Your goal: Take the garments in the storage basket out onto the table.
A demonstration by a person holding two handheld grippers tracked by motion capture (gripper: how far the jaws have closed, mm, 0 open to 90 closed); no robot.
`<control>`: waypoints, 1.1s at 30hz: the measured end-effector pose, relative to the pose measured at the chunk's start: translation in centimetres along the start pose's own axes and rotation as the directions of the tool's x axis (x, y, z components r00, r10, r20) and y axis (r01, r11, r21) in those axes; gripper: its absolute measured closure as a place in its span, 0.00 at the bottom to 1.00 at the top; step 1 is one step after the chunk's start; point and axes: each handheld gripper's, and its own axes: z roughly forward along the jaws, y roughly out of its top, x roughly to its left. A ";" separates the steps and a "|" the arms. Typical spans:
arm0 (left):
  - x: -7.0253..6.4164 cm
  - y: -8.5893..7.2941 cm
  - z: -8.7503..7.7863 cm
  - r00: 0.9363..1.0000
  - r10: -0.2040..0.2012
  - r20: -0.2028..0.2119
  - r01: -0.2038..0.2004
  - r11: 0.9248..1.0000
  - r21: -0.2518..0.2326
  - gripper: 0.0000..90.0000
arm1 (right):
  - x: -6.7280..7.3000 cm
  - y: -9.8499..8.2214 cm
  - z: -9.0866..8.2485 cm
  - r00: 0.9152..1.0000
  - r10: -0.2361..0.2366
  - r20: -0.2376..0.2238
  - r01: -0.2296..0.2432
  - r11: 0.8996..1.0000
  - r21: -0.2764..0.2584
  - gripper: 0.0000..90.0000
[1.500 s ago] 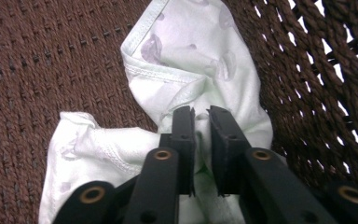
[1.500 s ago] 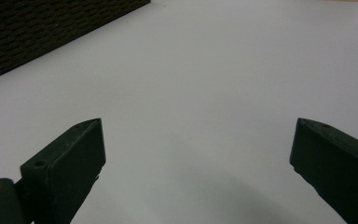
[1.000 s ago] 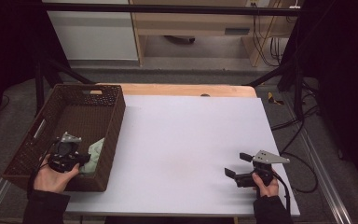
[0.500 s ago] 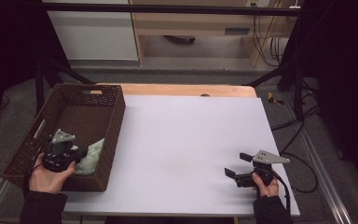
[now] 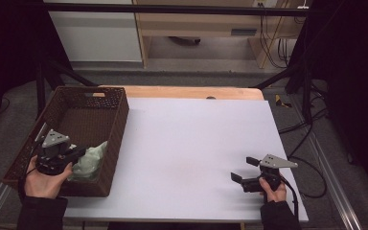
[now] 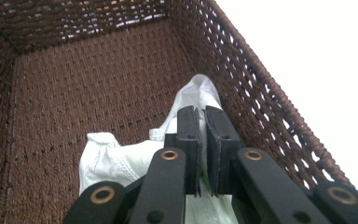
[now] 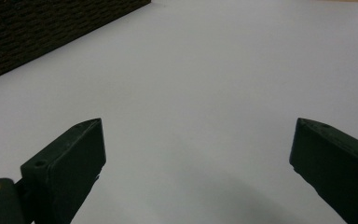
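1. The basket (image 5: pixel 108 143) is rectangular, woven of dark brown wicker with a ribbed, open weave; daylight shows through the gaps in its walls in the left gripper view. A cut-out handle slot sits in its far short wall. It stands along the left edge of the worktop (image 5: pixel 191 139).

2. The worktop is a flat, matte white sheet with squared corners; a strip of pale wood shows along its far edge.

3. The basket holds one item: a pale green cloth (image 5: pixel 90 160), soft, thin and crumpled, with stitched hems visible in the left gripper view (image 6: pixel 116 158). It lies in the basket's near right corner, bunched against the right-hand wall, with one fold drawn upward into a peak.

4. The left gripper (image 5: pixel 76 154), black with brass-coloured pivots and a grey three-cornered plate on top, is inside the basket at its near end. Its jaws are nearly together and pinch the raised fold of the pale green cloth between them (image 6: pixel 203 135).

5. The right gripper (image 5: pixel 243 169) is held low over the worktop near the near right corner, well apart from the basket. Its jaws stand wide with nothing between them but bare white surface (image 7: pixel 198 154).
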 end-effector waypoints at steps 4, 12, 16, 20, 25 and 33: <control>0.1 0.1 -0.3 1.000 -0.006 -0.009 0.006 1.000 -0.025 0.94 | 0.0 0.0 0.0 1.000 0.001 0.000 -0.001 1.000 0.002 0.04; 0.3 0.5 -1.2 1.000 -0.015 -0.017 0.014 0.996 -0.083 0.94 | 0.0 0.0 0.0 1.000 -0.001 0.001 0.001 1.000 0.001 0.04; 0.4 0.7 -1.6 1.000 -0.024 -0.012 0.023 0.994 -0.104 0.94 | 0.0 0.0 0.0 1.000 0.001 0.001 -0.001 1.000 0.001 0.04; 0.5 0.9 -1.9 1.000 -0.024 -0.004 0.024 0.992 -0.122 0.94 | 0.0 0.0 0.0 1.000 0.001 0.001 -0.001 1.000 0.002 0.04; 0.5 1.2 -2.3 1.000 -0.019 -0.009 0.018 0.989 -0.143 0.94 | 0.0 0.0 0.0 1.000 0.000 0.002 0.000 1.000 0.003 0.04; 0.8 1.5 -3.0 1.000 -0.027 -0.009 0.025 0.985 -0.169 0.94 | 0.0 0.0 0.0 1.000 0.000 0.002 0.000 1.000 0.002 0.05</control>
